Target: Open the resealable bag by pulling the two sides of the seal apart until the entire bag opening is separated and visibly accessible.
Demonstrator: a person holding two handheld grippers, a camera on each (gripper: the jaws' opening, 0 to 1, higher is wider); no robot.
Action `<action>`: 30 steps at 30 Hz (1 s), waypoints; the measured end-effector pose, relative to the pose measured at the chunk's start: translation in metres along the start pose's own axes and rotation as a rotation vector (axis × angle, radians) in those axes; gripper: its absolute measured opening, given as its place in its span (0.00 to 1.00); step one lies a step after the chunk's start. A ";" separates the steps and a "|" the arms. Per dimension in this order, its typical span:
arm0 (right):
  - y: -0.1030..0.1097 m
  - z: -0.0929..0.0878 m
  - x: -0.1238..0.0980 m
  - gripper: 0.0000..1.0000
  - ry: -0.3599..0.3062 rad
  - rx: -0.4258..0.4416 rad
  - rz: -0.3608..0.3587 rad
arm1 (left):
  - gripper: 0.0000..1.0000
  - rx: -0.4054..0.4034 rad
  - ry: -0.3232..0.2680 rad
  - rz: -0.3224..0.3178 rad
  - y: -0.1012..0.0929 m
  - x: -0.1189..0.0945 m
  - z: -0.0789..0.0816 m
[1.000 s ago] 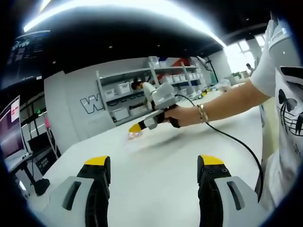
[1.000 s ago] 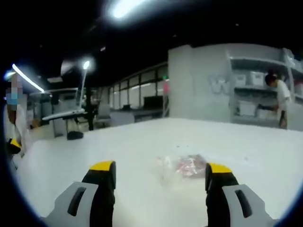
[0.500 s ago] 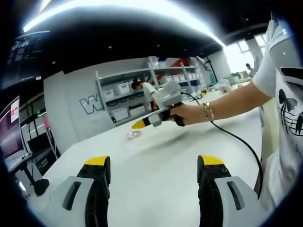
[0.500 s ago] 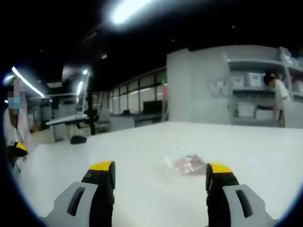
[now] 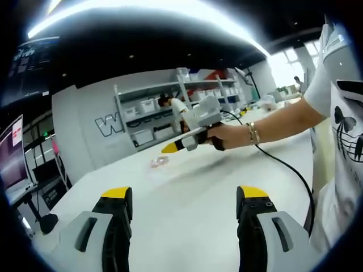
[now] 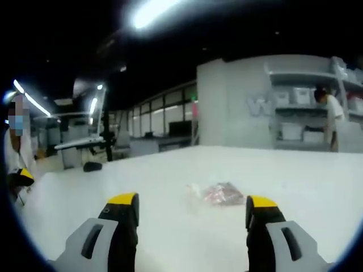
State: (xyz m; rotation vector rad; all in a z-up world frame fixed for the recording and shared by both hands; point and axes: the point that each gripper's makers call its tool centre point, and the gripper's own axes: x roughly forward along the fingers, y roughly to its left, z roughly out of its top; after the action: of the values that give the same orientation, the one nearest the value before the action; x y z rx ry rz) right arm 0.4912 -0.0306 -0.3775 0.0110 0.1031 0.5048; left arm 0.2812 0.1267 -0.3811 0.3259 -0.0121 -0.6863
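Both tongs spread, gripping nothing; right tongs (image 6: 191, 211) have pulled back from resealable bag (image 6: 218, 194), now lying farther off on tabletop (image 6: 317, 187); left tongs (image 5: 184, 201) hang well away; seal untouched.

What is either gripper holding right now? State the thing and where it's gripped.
Nothing is held. The left gripper and right gripper both stand open and empty; the resealable bag lies untouched on the white table.
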 end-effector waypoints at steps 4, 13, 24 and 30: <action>-0.001 0.000 -0.004 0.76 -0.002 0.006 -0.003 | 0.74 -0.001 -0.001 -0.002 0.000 0.000 -0.001; 0.000 0.000 -0.010 0.75 -0.004 0.009 -0.005 | 0.74 -0.003 -0.005 -0.004 0.000 -0.001 0.000; 0.000 0.000 -0.018 0.73 -0.009 0.028 -0.009 | 0.74 -0.004 -0.008 -0.004 0.000 -0.002 -0.001; 0.001 0.002 -0.025 0.73 -0.013 0.019 -0.003 | 0.74 -0.003 -0.010 -0.003 0.000 -0.003 0.000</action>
State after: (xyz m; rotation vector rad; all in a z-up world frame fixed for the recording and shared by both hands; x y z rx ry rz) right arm 0.4691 -0.0416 -0.3730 0.0327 0.0948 0.5004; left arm 0.2794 0.1287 -0.3805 0.3199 -0.0205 -0.6905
